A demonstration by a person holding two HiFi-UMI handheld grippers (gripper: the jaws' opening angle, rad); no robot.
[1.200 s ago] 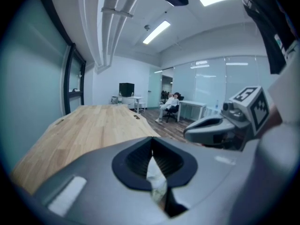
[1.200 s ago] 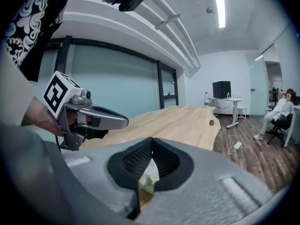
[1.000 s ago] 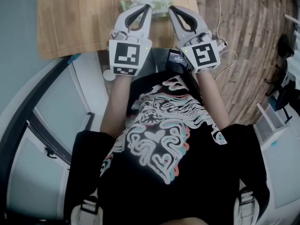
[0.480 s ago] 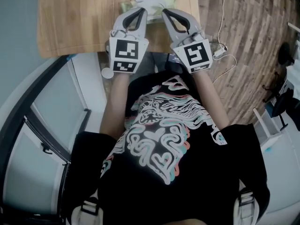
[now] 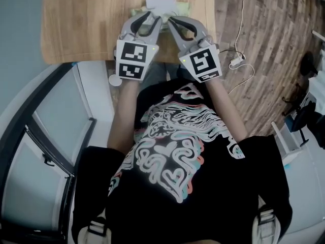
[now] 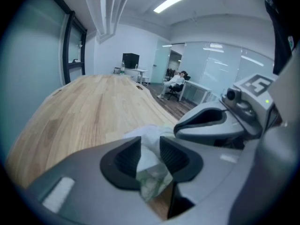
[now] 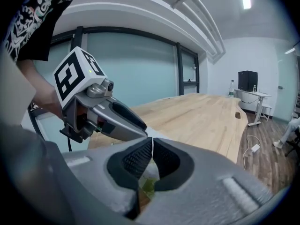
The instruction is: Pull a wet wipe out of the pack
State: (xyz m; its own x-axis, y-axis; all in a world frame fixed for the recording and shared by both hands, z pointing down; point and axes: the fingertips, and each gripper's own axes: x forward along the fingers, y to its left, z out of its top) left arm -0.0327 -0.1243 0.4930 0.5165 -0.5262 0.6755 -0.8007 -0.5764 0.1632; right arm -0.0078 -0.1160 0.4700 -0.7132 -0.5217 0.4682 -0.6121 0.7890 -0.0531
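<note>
The green-patterned wipe pack [image 5: 182,8] lies on the wooden table [image 5: 86,24] near its front edge, with a white wipe [image 5: 161,0] standing out of its top. My left gripper [image 5: 157,20] is just in front of the pack. Its jaws have just been opening, and in the left gripper view [image 6: 150,146] they stand apart, with the wipe [image 6: 149,134] and pack [image 6: 152,184] showing in the gap and untouched by the pads. My right gripper [image 5: 170,20] is close beside it, jaws shut tip to tip [image 7: 151,143], over the pack [image 7: 149,185].
The table's front edge runs just under both grippers. A cable with a white plug [image 5: 236,60] lies on the plank floor to the right. A glass partition stands at the left. Desks and a seated person [image 6: 176,81] are far across the room.
Both grippers have sunk toward the table in front of the pack and drawn closer together. The raised wipe now sits lower over the pack.
</note>
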